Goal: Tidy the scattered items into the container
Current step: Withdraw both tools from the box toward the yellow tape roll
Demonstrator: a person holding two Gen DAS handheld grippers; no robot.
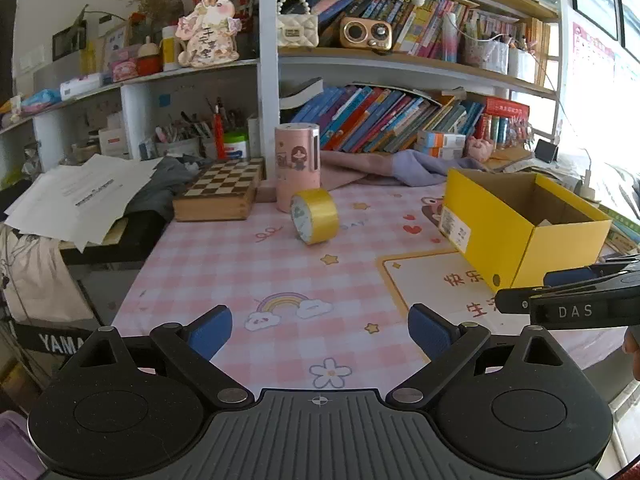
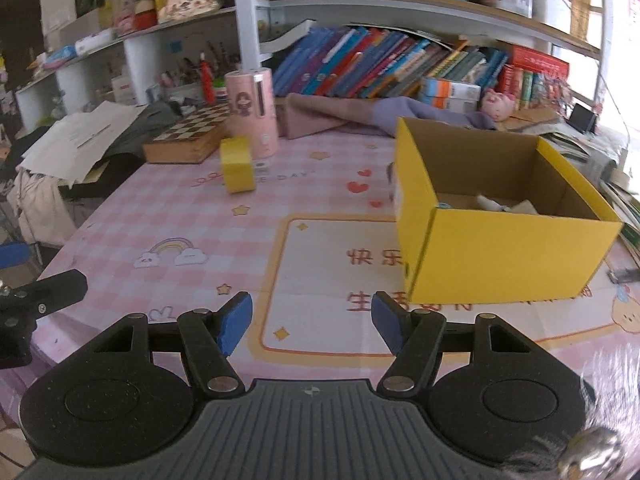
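Both grippers, left (image 1: 320,334) and right (image 2: 312,320), have empty, released jaws, ready for the tape (image 1: 314,216) mid-frame, left of the box (image 1: 524,228).

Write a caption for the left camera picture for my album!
Open left gripper hovers over pink checked tablecloth, facing yellow tape roll beside open yellow cardboard box.

The left gripper (image 1: 320,334) points forward and downward, jaws spread wide and empty. The right gripper (image 2: 312,322) sits alongside at its three o'clock, angled downward too, blue pads (image 2: 236,322) apart, gripping nothing.
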